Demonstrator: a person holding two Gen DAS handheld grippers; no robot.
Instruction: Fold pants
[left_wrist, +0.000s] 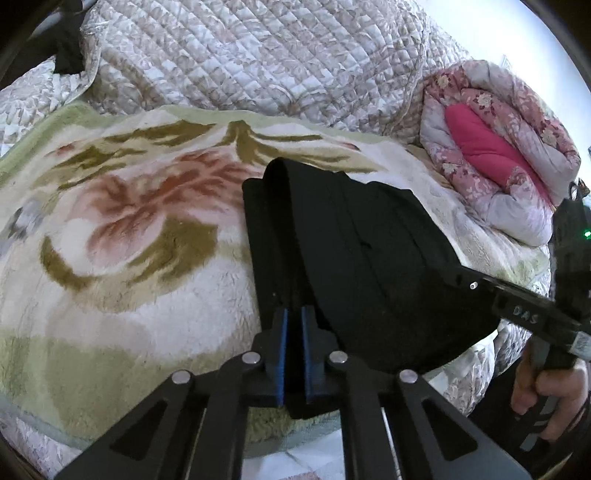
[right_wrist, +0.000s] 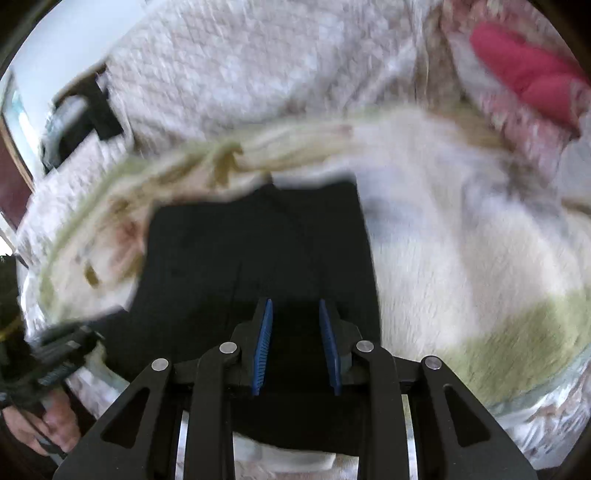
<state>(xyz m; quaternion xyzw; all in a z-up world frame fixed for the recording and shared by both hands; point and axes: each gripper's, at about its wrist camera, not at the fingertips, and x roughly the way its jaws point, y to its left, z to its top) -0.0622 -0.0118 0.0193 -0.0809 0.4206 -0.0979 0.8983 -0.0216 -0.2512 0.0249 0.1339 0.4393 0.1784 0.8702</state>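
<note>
The black pants (left_wrist: 354, 236) lie on the fuzzy blanket (left_wrist: 110, 229). My left fingers (left_wrist: 293, 354) pinch their near edge; my right fingers (right_wrist: 295, 347) grip it too. I should lift both corners evenly.

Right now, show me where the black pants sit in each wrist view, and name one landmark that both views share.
Left wrist view: the black pants fill the centre and lower right, running forward from the jaws over the floral blanket.
Right wrist view: the black pants lie centre frame, just ahead of the jaws, blurred.
Shared landmark: the pink pillow in the rolled quilt, upper right in both.
</note>
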